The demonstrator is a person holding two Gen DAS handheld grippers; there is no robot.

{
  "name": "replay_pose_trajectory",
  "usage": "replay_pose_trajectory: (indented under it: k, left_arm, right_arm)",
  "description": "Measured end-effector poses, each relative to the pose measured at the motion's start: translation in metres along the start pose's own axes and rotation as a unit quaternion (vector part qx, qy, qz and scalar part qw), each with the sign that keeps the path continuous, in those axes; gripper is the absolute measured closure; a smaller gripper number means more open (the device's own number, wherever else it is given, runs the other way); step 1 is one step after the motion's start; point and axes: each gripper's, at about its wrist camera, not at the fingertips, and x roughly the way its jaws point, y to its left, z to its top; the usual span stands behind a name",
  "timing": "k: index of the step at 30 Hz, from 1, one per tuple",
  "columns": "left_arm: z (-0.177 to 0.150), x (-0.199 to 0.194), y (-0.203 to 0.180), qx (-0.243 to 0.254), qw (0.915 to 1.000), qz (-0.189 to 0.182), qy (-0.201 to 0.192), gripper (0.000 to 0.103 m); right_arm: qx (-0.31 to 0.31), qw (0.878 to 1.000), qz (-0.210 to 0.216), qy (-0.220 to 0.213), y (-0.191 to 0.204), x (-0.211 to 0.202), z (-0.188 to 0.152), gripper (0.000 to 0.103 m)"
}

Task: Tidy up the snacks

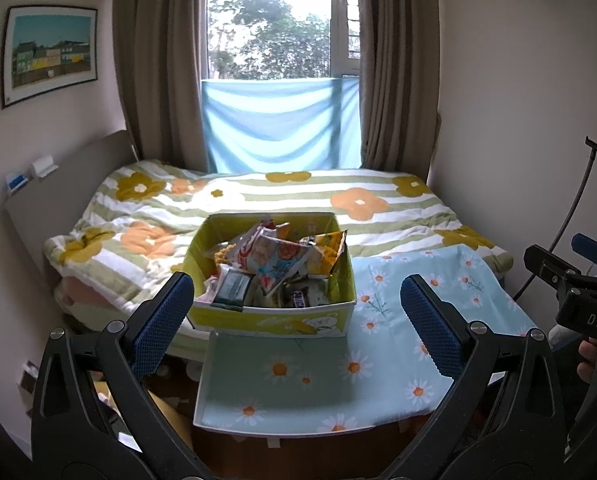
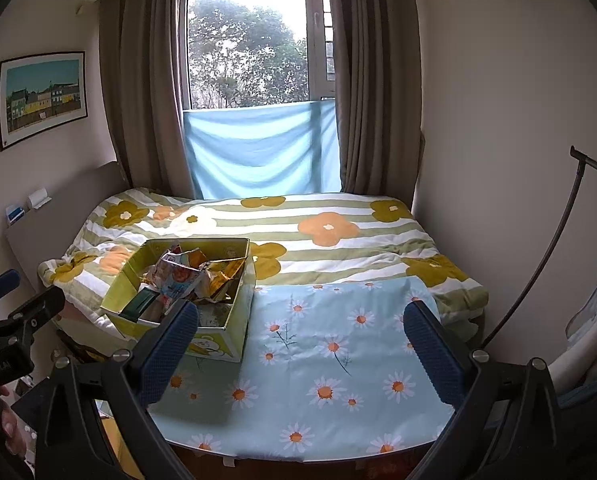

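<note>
Left gripper (image 1: 298, 320): fingers spread wide, nothing between them. Right gripper (image 2: 304, 350): likewise spread, empty. Daisy-print cloth (image 2: 338, 360): beneath both. Yellow-green box (image 1: 272, 318): at 12 o'clock in the left view, 10 o'clock in the right, heaped with snack packets (image 1: 276, 258). Flowered striped quilt (image 2: 338, 232): beyond. Window (image 2: 246, 40), brown curtains (image 2: 138, 80): farthest.

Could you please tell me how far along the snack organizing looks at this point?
It looks barely begun. Done: nothing sorted that I can see; the daisy cloth beside the box is bare. In hand: nothing, since the left tongs and right tongs are both open and hold nothing. Left: the snack packets, including a Snickers bar, lie jumbled in the yellow box.
</note>
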Motion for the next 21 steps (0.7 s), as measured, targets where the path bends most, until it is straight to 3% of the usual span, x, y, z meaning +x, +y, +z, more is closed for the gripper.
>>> replay_pose_trajectory:
  k: [21]
  left_arm:
    - [-0.0037, 0.0052, 0.0004, -0.010, 0.9999, 0.004, 0.010, 0.000]
  right_arm:
    - [0.002, 1.000, -0.004, 0.007, -0.0088, 0.0077, -0.0020, 0.001]
